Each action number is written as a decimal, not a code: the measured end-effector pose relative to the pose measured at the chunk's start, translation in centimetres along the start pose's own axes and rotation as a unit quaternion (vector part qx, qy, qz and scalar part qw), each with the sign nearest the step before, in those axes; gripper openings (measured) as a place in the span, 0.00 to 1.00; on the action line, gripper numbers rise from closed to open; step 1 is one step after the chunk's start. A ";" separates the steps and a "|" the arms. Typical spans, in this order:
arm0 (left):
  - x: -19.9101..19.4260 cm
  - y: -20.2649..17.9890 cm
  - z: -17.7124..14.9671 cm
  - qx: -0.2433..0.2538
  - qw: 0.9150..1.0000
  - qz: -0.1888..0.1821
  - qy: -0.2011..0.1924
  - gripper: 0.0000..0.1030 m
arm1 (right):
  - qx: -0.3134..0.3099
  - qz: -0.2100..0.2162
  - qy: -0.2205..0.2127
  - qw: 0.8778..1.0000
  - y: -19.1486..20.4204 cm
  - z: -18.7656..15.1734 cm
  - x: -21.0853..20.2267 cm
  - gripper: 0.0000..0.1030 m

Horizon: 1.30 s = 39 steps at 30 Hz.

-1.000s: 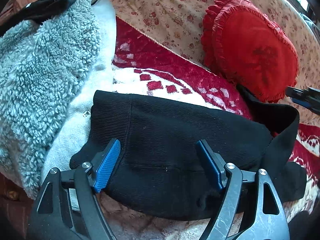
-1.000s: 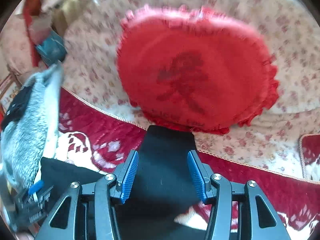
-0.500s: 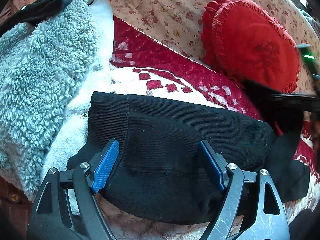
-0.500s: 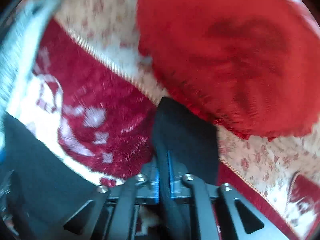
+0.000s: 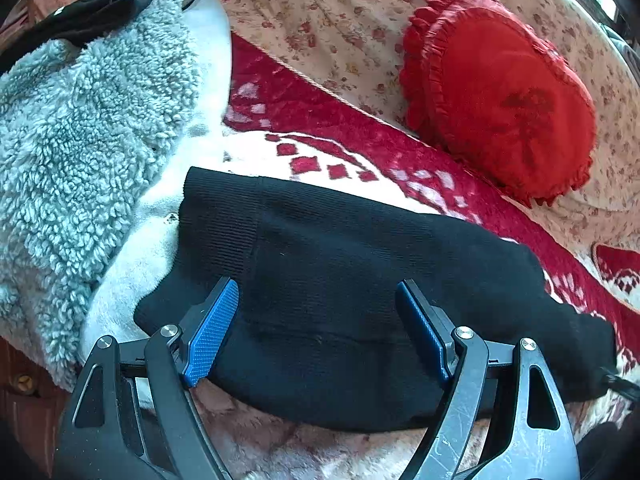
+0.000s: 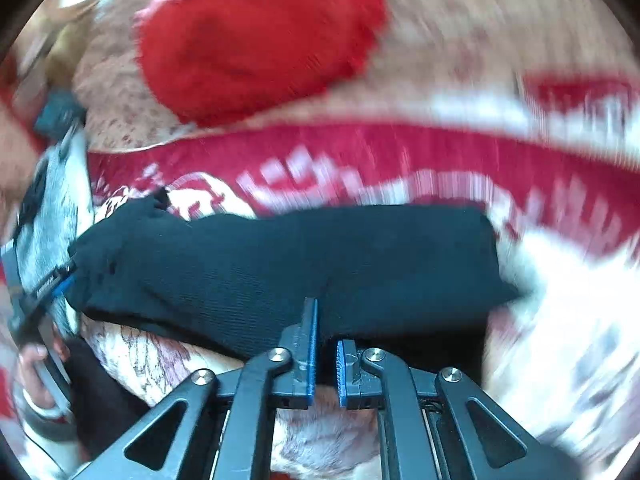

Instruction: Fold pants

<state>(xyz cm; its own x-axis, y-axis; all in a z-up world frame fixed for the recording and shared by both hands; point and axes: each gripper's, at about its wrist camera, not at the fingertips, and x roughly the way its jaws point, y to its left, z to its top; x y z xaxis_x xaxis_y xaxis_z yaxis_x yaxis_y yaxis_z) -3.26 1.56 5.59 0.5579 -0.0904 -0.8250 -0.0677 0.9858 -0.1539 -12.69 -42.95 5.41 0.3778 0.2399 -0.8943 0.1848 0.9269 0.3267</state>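
Observation:
The black pants [image 5: 340, 280] lie folded into a wide bundle on the red and white blanket [image 5: 360, 148]. My left gripper [image 5: 316, 332] is open, its blue pads over the near edge of the bundle, holding nothing. In the blurred right wrist view the pants [image 6: 280, 260] stretch across the middle. My right gripper [image 6: 322, 344] sits at their near edge with its blue pads nearly closed and a small gap between them; no cloth shows between the pads.
A red heart-shaped cushion [image 5: 500, 96] rests on the floral cover [image 5: 320, 12] at the back. A grey fleece garment [image 5: 80, 128] lies piled at the left, touching the pants. The left gripper and hand show at the left edge of the right wrist view [image 6: 44, 292].
The right gripper, shut on the raised pant leg half a second ago, has brought it over onto the bundle and swung back to the near edge. The left gripper stayed open and still.

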 end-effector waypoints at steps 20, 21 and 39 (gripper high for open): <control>-1.2 -4.5 -2.5 0.033 0.997 -0.056 0.039 0.78 | -0.067 -0.140 -0.017 0.988 -0.7 -1.5 -0.1 0.14; -1.2 -4.7 -2.6 0.037 0.997 -0.057 0.041 0.78 | -0.064 -0.141 -0.019 0.988 -1.1 -1.8 0.2 0.14; -2.8 -1.6 -2.7 0.024 0.999 -0.026 0.025 0.78 | -0.103 -0.110 -0.088 0.985 1.8 -1.6 -5.7 0.22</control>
<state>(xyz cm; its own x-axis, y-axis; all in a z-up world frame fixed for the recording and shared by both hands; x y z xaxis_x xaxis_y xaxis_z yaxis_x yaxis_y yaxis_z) -6.92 -0.10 6.69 0.5173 -0.1483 -0.8429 0.0005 0.9849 -0.1730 -15.97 -42.15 10.64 0.5040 -0.0096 -0.8637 0.0981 0.9941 0.0462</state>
